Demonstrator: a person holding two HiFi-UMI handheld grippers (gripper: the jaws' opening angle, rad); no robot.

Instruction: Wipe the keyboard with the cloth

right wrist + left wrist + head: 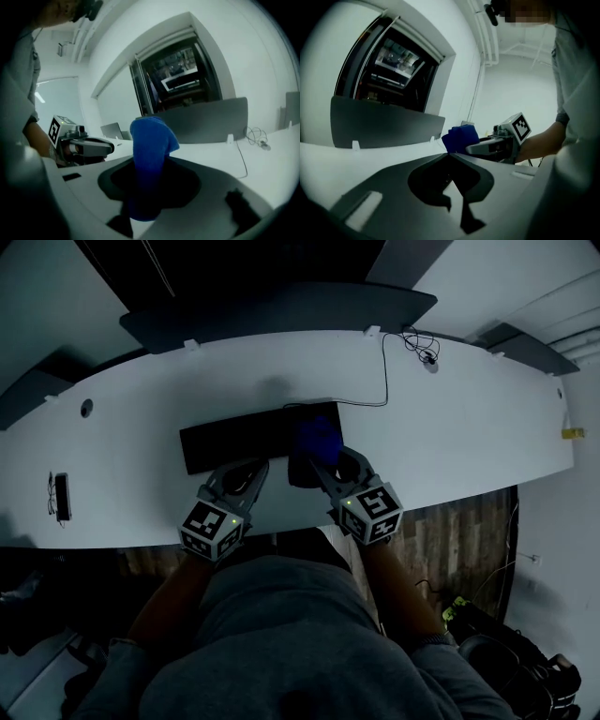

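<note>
A black keyboard [248, 439] lies across the middle of the white desk [450, 427]. On its right end rests a bunched blue cloth [319, 439], with my right gripper [315, 463] shut on it. In the right gripper view the cloth [149, 154] stands up between the jaws and hides their tips. My left gripper [251, 468] is at the keyboard's front edge, left of the cloth. Its jaws meet at the tips [447, 154] with nothing between them. From the left gripper view the cloth [460, 138] and the right gripper [497, 145] show just beyond.
A thin black cable [385, 371] runs from the keyboard to the desk's back right. A small dark device [62, 495] lies at the desk's left end. A grey divider panel [281, 310] stands behind the desk. Wooden floor [459, 531] shows below the front edge.
</note>
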